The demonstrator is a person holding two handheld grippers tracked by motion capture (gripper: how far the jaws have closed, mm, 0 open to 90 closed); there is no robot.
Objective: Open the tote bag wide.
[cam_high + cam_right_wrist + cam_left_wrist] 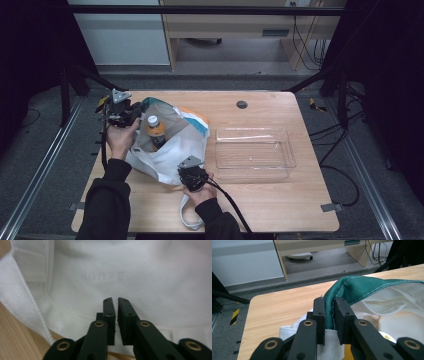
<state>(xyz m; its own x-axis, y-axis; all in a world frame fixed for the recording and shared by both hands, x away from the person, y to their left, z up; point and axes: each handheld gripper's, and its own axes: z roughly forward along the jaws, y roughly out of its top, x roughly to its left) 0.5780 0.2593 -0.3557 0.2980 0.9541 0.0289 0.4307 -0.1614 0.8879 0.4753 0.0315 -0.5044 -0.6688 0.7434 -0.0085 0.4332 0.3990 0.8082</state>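
At near centre of the table (280, 200), the right gripper (116, 300) is held w/ jaws nearly together against the white bag (170, 150), grip unclear. Farther left, the left gripper (329, 300) is raised by a bent wrist, pinching the bag's green rim (352, 287); a bottle (155, 131) stands inside.

bag mouth: my left gripper (131, 111) pinches the rim of the tote bag (172, 150); bottle (155, 131) stands inside
centre right: clear tray (254, 148) blocks
lower right: bare table (280, 200), I pass freely
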